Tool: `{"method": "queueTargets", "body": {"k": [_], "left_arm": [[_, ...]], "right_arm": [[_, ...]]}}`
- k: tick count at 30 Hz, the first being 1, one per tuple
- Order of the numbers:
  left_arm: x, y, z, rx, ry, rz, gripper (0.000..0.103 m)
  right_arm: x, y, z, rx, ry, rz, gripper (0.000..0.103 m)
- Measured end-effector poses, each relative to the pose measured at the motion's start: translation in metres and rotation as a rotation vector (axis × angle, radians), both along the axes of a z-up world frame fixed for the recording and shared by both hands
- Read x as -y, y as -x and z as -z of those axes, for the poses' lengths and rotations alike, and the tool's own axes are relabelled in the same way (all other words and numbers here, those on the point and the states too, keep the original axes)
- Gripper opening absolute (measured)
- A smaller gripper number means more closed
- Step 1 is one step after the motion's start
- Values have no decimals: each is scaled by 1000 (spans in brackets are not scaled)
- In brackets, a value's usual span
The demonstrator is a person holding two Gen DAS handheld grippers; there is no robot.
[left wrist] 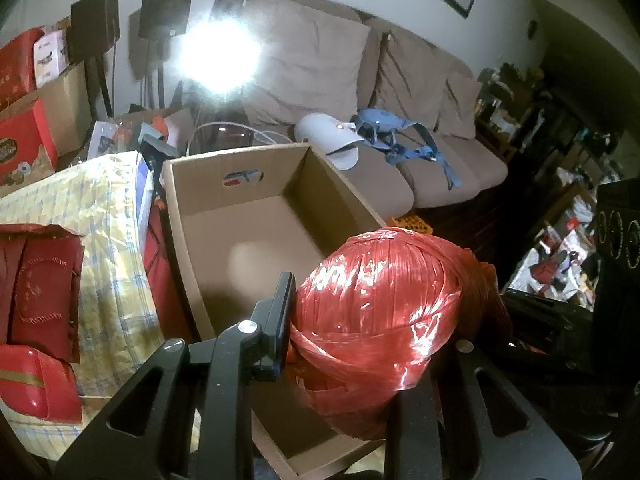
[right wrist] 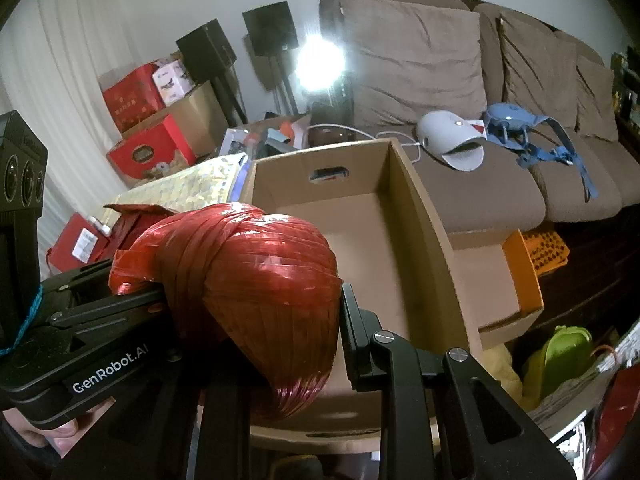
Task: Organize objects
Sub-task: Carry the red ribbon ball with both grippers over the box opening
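Both grippers, left (left wrist: 372, 320) and right (right wrist: 256, 320), pinch one red twine ball (left wrist: 384, 304) between them, jaws pressed on its sides, over the near end of an open cardboard box (left wrist: 256, 216). Left of box: yellow checked quilt (left wrist: 108, 216), red gift boxes (left wrist: 24, 144). Behind: brown sofa (left wrist: 360, 80) carrying a white device (left wrist: 328, 140) and blue straps (left wrist: 396, 132); bright lamp (left wrist: 218, 56) at the wall.

Beige three-seat sofa (left wrist: 360, 92) against a white wall (right wrist: 120, 8), glaring lamp (left wrist: 218, 54) beside it.
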State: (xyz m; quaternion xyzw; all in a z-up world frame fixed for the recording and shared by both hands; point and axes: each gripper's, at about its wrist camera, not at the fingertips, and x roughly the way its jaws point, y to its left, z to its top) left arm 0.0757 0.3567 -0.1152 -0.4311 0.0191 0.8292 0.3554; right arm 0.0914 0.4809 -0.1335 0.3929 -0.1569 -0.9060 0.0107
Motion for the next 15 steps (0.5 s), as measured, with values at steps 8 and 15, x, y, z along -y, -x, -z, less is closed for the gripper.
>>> {"method": "queueTargets", "body": {"k": [8, 15], "left_arm": [[0, 3, 4, 11, 6, -4, 22], [1, 5, 10, 31, 10, -4, 23]], "right_arm": [[1, 3, 4, 8, 10, -2, 22], [2, 4, 7, 25, 12, -3, 22]]}}
